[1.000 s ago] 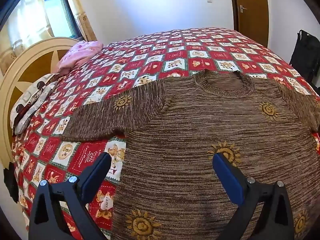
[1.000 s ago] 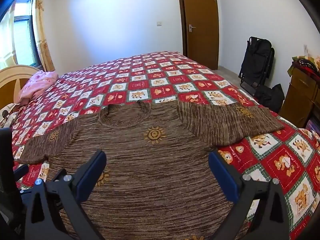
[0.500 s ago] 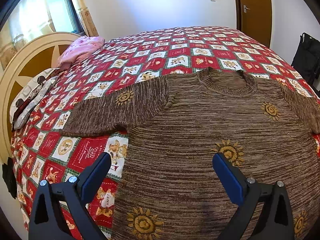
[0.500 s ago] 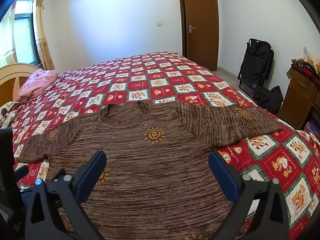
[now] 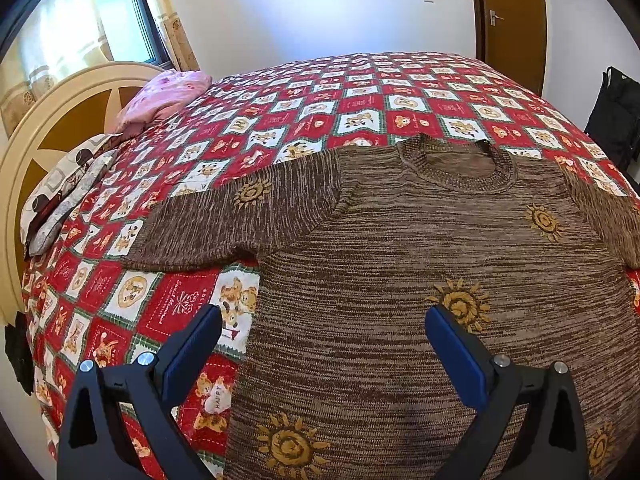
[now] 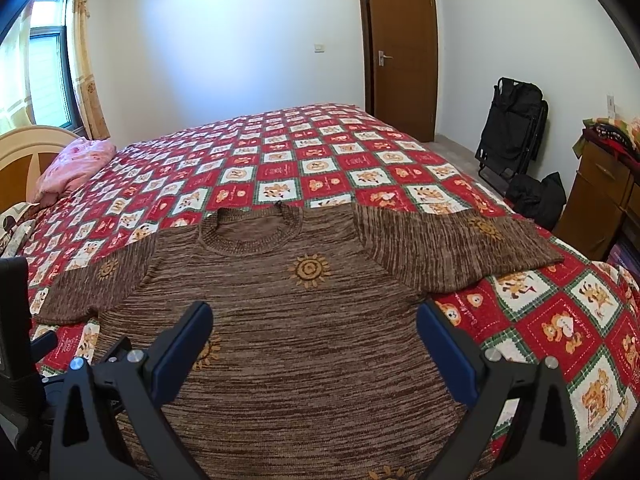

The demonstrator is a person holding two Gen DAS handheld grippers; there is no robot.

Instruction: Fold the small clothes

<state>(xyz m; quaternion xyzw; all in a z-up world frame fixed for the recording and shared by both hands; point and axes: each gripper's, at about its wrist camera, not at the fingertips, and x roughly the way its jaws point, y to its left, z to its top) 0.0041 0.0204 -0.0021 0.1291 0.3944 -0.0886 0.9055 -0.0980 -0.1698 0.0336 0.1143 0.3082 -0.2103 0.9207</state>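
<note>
Brown sun-patterned sweater [image 5: 400, 280], red-checked quilt [image 5: 360, 96]

the bed [image 6: 320, 152] is wearing a red, white and green patchwork quilt [image 5: 360, 92] with teddy-bear squares. a brown sweater [image 5: 400, 260] with yellow suns is lying flat on the quilt, collar pointing to the far side, both sleeves spreading outward. a pink pillow [image 5: 168, 92] is sitting at the headboard [image 5: 48, 128] end, and a grey patterned pillow [image 5: 68, 188] is resting beside it along the quilt's edge.
</note>
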